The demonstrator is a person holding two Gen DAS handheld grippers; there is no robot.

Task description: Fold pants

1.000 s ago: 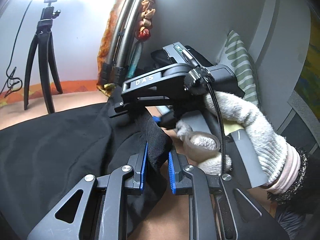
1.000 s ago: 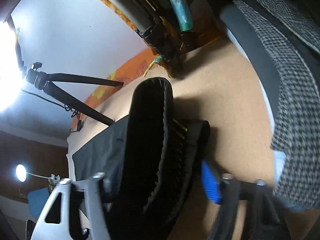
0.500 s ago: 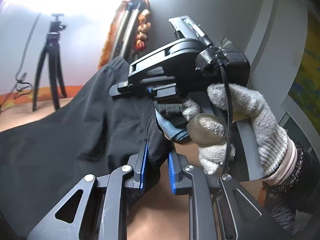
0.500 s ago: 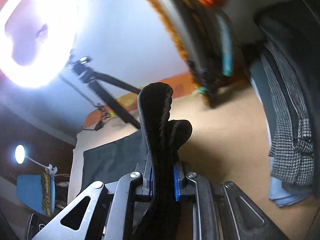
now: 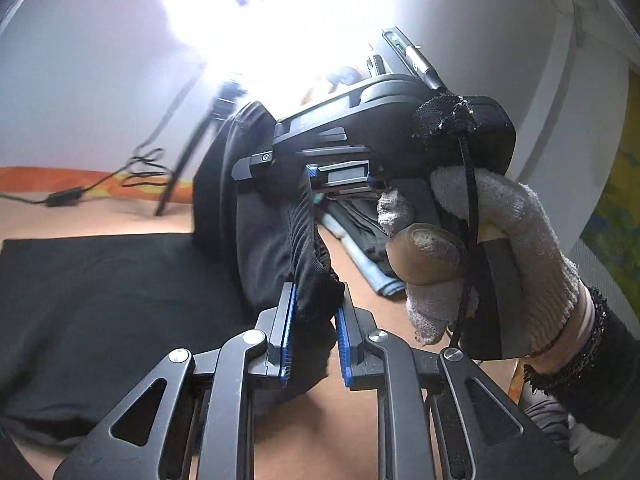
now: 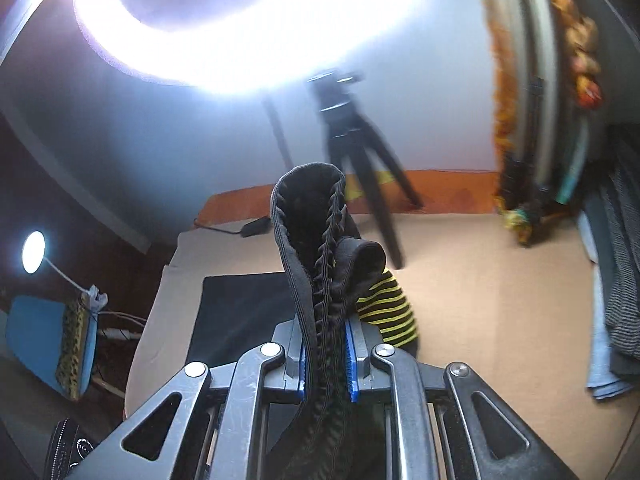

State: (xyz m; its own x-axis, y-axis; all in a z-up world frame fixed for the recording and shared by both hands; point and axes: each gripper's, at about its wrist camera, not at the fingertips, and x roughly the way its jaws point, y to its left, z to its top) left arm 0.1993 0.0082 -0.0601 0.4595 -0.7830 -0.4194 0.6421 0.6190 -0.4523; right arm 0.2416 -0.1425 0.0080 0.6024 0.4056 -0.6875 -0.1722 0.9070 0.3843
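Note:
Black pants [image 5: 100, 300] lie spread over a tan surface [image 6: 480, 300], with the waist end lifted off it. My left gripper [image 5: 316, 320] is shut on a bunched fold of the black fabric [image 5: 304, 280]. In the left wrist view my right gripper [image 5: 340, 172], held by a gloved hand [image 5: 500, 240], pinches the same raised cloth higher up. In its own view the right gripper [image 6: 326, 356] is shut on the ribbed elastic waistband [image 6: 320, 248], which stands up in a loop. A yellow-and-black striped patch [image 6: 388, 308] shows beside the band.
A bright ring light [image 6: 248, 40] and a black tripod [image 6: 360, 152] stand at the far wall. Folded checked and blue cloths [image 6: 616, 320] lie at the right. Rolled mats [image 6: 536, 100] lean in the corner. A cable [image 5: 132, 168] runs along the far edge.
The right gripper has closed on the waistband and both grippers have lifted the waist end up off the surface. The view has swung toward the ring light and tripod.

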